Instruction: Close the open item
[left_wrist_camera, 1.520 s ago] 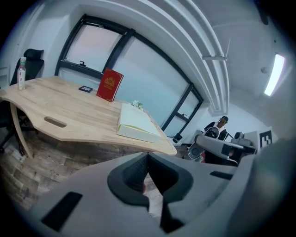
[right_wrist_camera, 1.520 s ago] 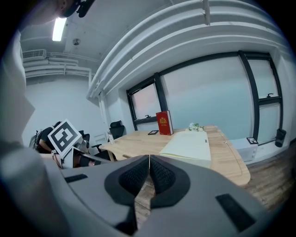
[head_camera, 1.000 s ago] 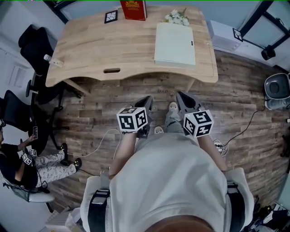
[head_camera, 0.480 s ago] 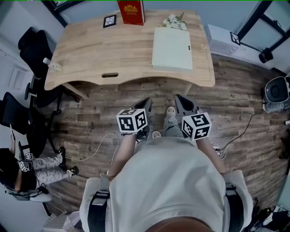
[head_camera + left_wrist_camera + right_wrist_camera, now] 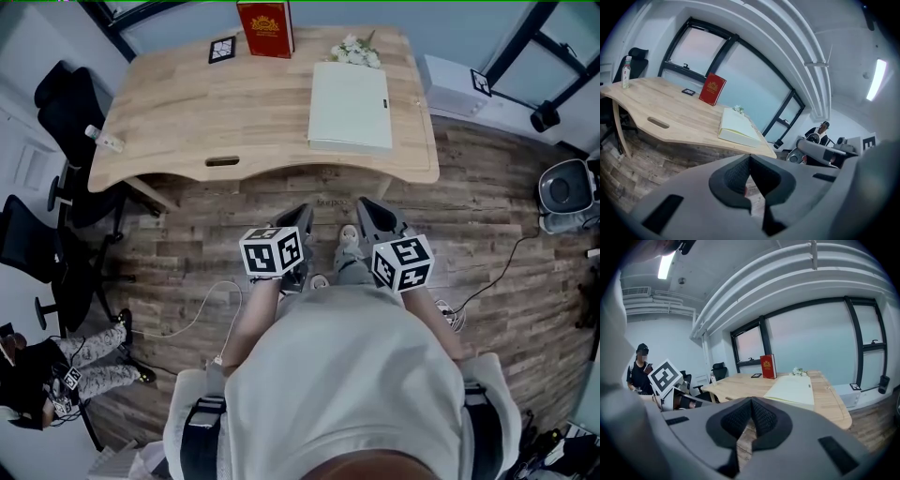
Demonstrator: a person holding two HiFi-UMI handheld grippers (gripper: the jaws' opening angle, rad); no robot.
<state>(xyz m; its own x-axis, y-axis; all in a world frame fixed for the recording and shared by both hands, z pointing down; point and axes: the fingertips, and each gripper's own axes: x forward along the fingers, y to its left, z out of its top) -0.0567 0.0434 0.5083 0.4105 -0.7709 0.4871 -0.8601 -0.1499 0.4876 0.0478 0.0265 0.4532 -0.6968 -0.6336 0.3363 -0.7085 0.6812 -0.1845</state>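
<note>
- Since a second ago the desk (image 5: 234,103) and its pale book (image 5: 350,106) have slid slightly left in the head view; both grippers stay low by my body.
- Left gripper (image 5: 304,214) and right gripper (image 5: 367,208): each has its jaws pressed together, with nothing between them.
- Bare floor (image 5: 216,220) lies open between the grippers and the desk's front edge.
- One pale book lies flat ahead of the right gripper, near that edge.
- Beyond it: one flower bunch (image 5: 353,54), one red book (image 5: 265,16), one marker card (image 5: 222,49).
</note>
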